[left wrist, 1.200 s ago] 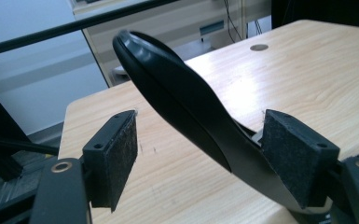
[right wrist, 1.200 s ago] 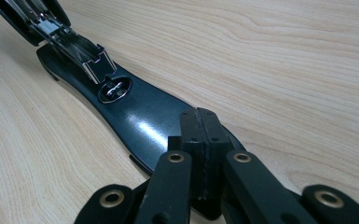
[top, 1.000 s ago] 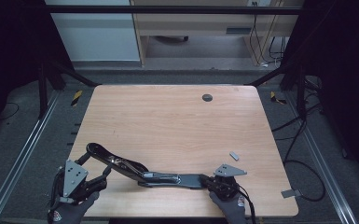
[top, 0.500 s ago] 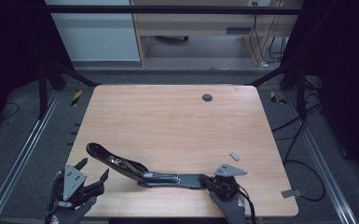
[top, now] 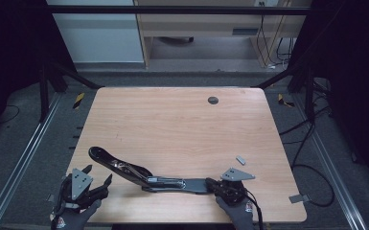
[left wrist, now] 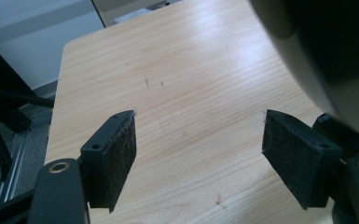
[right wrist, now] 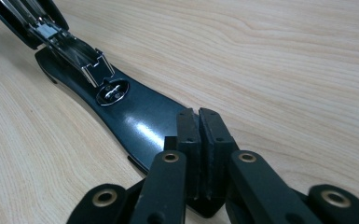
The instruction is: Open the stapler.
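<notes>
Opened black stapler (top: 153,177) near the front edge of the wooden table (top: 172,124), its base end at the right gripper (top: 219,188).

The stapler lies swung wide open: its glossy black base (right wrist: 135,121) runs flat along the tabletop, with the round metal anvil (right wrist: 112,91) showing, while the top arm (top: 110,162) angles away toward the left with its bright metal staple channel (right wrist: 70,46) bared. In the right gripper view the two pads stand nearly together over the near end of the base; they have just been easing apart, a thin slit shows between them, and I cannot tell whether they pinch the base edge. The left gripper (top: 97,181) sits at the table's front left corner, its pads (left wrist: 114,158) spread wide with nothing between them, close to the arm's rounded tip yet apart from it.
</notes>
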Demonstrator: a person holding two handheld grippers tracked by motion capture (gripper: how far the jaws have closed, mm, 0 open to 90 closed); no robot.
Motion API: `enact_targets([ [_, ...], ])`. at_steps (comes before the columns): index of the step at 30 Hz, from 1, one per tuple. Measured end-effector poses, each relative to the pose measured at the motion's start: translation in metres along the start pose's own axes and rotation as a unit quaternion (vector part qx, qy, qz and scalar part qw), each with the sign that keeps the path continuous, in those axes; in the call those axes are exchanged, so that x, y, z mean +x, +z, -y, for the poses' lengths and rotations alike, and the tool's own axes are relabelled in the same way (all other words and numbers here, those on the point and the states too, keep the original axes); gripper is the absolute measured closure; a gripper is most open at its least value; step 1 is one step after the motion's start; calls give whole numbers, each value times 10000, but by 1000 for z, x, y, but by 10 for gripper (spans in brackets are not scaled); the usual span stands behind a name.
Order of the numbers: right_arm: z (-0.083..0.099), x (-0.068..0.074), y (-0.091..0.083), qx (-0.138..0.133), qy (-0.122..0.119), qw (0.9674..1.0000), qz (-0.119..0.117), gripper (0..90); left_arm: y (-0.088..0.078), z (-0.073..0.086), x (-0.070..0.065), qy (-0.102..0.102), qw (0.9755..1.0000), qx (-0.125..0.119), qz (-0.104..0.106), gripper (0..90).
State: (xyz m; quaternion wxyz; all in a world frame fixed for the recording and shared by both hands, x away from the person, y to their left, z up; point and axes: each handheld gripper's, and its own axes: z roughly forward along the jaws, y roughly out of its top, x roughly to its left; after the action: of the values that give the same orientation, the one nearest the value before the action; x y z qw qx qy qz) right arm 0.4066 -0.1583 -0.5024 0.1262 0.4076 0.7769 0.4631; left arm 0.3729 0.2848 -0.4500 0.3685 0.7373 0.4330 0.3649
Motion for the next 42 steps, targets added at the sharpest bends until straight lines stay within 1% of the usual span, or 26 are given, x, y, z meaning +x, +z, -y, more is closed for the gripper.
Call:
enact_targets([
  [6,-2,-3,-5,-77,105,9999,43,829,11,9,-2,-38,9999,146,-18,267],
  [7,-2,-3,-5,-77,105,9999,43,829,11,9,-2,-38,9999,146,-18,275],
  [8,-3,-5,-7,-76,110,9999,88,803,15,12,-3,8,9999,166,-20,283],
  [9,-3,-6,-8,-67,109,9999,107,796,16,13,-3,17,9999,162,-28,290],
  [13,-4,-9,-12,-80,175,9997,173,776,19,16,-2,-18,9999,156,-31,325],
  [14,-4,-13,-14,-80,188,9995,230,765,20,18,-1,-69,9998,180,-18,342],
  [17,-5,-17,-19,-90,216,9990,370,749,22,20,-1,-76,9997,206,52,391],
  [20,-7,-23,-25,-158,250,9982,520,732,23,22,-1,-33,9998,179,7,428],
  [22,-9,-28,-31,-181,297,9973,652,722,22,22,0,-64,9998,192,-8,449],
  [23,-10,-32,-33,-205,319,9970,672,716,23,23,1,-72,9998,188,-26,461],
  [26,-12,-40,-42,-233,400,9953,854,702,23,24,3,-104,9998,177,-60,465],
  [27,-12,-40,-42,-233,400,9953,854,702,23,24,3,-104,9998,177,-60,464],
  [28,-12,-43,-45,-242,425,9947,902,699,23,24,3,-111,9998,175,-56,464],
  [29,-14,-49,-51,-279,489,9931,1026,686,24,25,3,-94,9998,192,-57,465],
  [30,-15,-52,-54,-263,508,9927,1064,677,24,25,3,-84,9998,190,-59,464],
  [31,-15,-52,-54,-263,508,9927,1064,677,24,25,3,-84,9998,190,-59,461],
  [33,-17,-59,-56,-193,540,9910,1213,647,25,26,4,-130,9996,221,-81,453],
  [34,-19,-66,-58,-147,564,9896,1313,639,25,27,5,-211,9994,253,-80,452],
  [37,-21,-74,-59,-76,619,9875,1449,624,26,28,6,-270,9992,278,-105,436],
  [39,-22,-76,-59,-48,638,9870,1476,618,27,29,6,-300,9991,291,-102,420],
  [40,-24,-81,-59,13,664,9858,1540,604,27,29,7,-314,9990,308,-108,412],
  [41,-25,-83,-59,24,663,9855,1562,601,28,30,7,-376,9988,316,-83,407],
  [42,-26,-85,-59,21,622,9850,1607,600,28,30,7,-376,9988,316,-83,406],
])
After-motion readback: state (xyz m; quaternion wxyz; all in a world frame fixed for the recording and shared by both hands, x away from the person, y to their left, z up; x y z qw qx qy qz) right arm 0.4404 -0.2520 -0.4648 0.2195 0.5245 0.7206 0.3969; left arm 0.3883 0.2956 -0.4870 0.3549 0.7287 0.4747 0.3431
